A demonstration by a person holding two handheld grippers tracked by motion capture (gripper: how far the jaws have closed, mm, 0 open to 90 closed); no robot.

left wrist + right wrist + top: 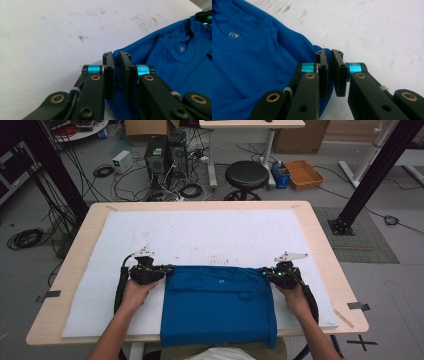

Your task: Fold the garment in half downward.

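Note:
A blue shirt (217, 305) lies flat on the white mat (200, 232), its collar toward the far side and its hem hanging over the near table edge. My left gripper (169, 268) is at the shirt's far left corner, shut on the fabric. In the left gripper view the gripper (116, 62) pinches the edge of the shirt (175, 62) between its pads. My right gripper (265, 271) is at the far right corner. In the right gripper view this gripper (329, 61) is shut on a fold of the shirt (249, 62).
The mat covers most of the wooden table (322, 240) and has dark smudges near its middle. Behind the table stand a black stool (246, 172), computer towers (165, 152) with cables, and an orange tray (303, 173). Black frame posts (370, 175) flank the table.

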